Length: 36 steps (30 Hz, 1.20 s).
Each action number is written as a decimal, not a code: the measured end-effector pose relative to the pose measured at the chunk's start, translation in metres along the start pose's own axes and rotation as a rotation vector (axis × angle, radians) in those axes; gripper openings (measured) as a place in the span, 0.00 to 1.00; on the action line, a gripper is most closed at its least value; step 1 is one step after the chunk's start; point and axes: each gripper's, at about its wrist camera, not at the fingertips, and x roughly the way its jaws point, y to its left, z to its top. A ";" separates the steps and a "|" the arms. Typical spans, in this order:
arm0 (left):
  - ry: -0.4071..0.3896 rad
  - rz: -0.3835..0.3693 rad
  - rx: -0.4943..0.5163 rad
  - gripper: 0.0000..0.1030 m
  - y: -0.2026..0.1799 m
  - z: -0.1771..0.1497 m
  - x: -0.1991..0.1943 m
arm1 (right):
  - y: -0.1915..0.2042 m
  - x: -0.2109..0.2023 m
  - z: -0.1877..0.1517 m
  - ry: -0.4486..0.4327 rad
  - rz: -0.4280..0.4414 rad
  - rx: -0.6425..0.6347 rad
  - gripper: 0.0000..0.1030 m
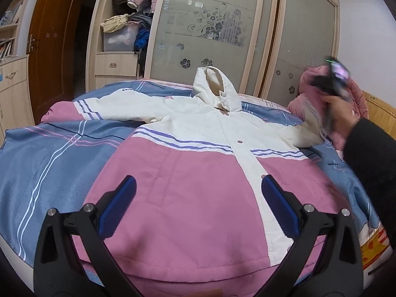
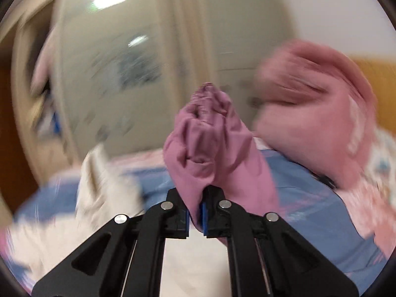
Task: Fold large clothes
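One bed (image 1: 44, 153), blue plaid cover. One pink-and-white hooded jacket (image 1: 198, 173), spread flat on it, front up. One pink coat (image 1: 309, 84) heaped behind. Two grippers: left gripper (image 1: 198, 198) jaws spread, empty; right gripper (image 2: 196, 212) clamped on the jacket's pink cuff (image 2: 210, 136).

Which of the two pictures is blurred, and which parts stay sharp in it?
Right wrist view: background smeared by motion; only the right tongs and the mauve cloth sleeve cuff clamped between them are sharp. Left wrist view: mostly sharp, apart from the blurred hand at right.
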 end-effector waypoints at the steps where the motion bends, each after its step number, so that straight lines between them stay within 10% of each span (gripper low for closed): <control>1: -0.001 -0.002 -0.005 0.98 0.003 0.000 -0.002 | 0.034 0.007 -0.010 0.023 0.015 -0.061 0.07; 7: 0.026 0.022 0.000 0.98 0.015 -0.003 -0.004 | 0.179 0.075 -0.117 0.323 0.112 -0.308 0.14; 10: 0.056 0.035 -0.010 0.98 0.023 -0.005 -0.004 | 0.191 0.092 -0.151 0.473 0.118 -0.258 0.48; 12: 0.068 0.037 -0.036 0.98 0.031 -0.006 -0.004 | 0.180 0.074 -0.148 0.445 0.190 -0.135 0.80; 18: 0.103 0.043 -0.121 0.98 0.044 -0.007 -0.003 | 0.134 -0.064 -0.120 0.204 0.316 0.105 0.99; 24: 0.049 0.107 -0.131 0.98 0.045 -0.005 -0.015 | 0.102 -0.222 -0.144 -0.032 0.182 -0.029 0.99; 36: -0.063 0.183 0.048 0.98 0.004 -0.013 -0.043 | 0.056 -0.364 -0.203 0.016 0.070 -0.137 0.99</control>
